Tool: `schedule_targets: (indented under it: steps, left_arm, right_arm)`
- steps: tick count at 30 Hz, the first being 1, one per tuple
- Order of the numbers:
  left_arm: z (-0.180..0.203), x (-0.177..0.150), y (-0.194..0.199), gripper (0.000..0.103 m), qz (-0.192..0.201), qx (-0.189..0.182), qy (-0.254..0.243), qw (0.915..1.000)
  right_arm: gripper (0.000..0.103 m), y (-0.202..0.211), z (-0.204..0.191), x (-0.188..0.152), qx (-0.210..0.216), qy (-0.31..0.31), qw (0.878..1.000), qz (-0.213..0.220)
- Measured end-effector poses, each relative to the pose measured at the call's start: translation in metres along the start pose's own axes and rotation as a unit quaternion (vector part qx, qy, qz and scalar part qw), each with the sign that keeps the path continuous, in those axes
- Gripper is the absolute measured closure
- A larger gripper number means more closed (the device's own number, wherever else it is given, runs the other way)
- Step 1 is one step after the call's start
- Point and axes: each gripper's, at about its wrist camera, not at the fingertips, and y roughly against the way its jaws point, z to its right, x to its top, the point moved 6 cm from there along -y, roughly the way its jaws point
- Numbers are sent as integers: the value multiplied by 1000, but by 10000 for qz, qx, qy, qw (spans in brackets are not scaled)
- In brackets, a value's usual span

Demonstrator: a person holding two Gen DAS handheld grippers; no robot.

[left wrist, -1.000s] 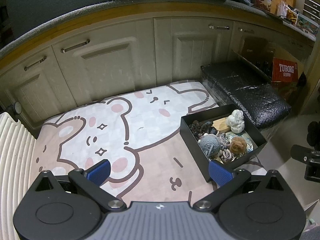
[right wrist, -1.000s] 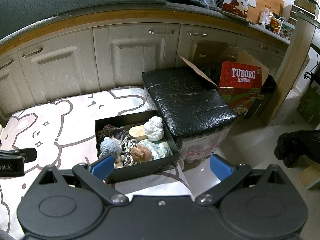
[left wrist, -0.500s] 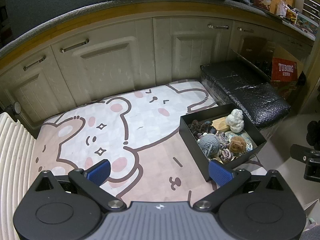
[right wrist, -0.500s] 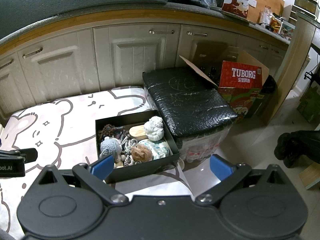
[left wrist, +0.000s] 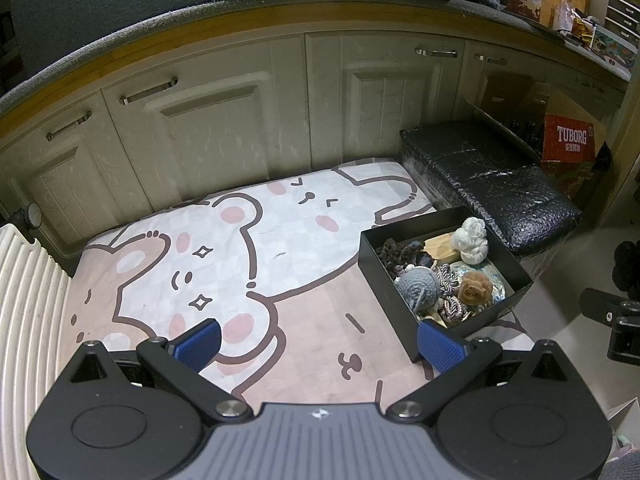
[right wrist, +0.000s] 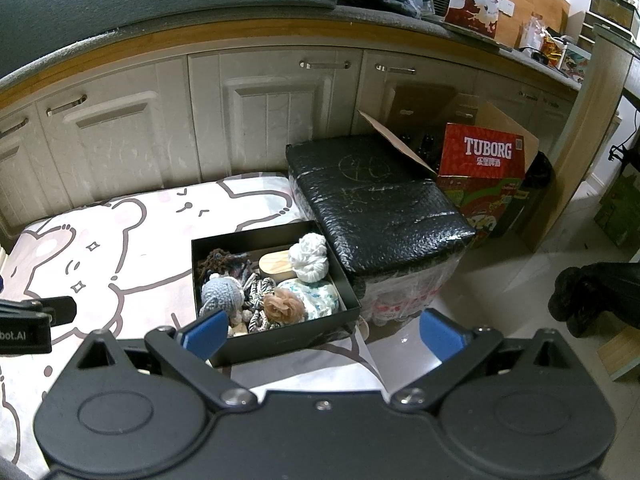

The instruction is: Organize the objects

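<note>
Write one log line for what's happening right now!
left tool: open, empty | right tool: open, empty | black box: on bear mat, full of yarn toys | nothing picked yet

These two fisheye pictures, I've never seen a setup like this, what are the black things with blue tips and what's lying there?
Each picture comes from a camera mounted on a handheld tool, looking forward along its two blue-padded fingers. The left tool and the right tool are both open and hold nothing. Ahead lies a cartoon bear mat on the floor by cabinets. On it sits an open black box filled with small things, including a white yarn bundle and a grey crocheted ball. Beside the box stands a black wrapped block.
</note>
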Motion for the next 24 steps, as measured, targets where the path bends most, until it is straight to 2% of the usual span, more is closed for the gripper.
schedule_targets:
  steps: [24]
  left_arm:
    - [1, -1, -1, 0, -20, -23, -20, 10000]
  right_arm:
    - [0, 0, -1, 0, -4, -3, 10000, -1]
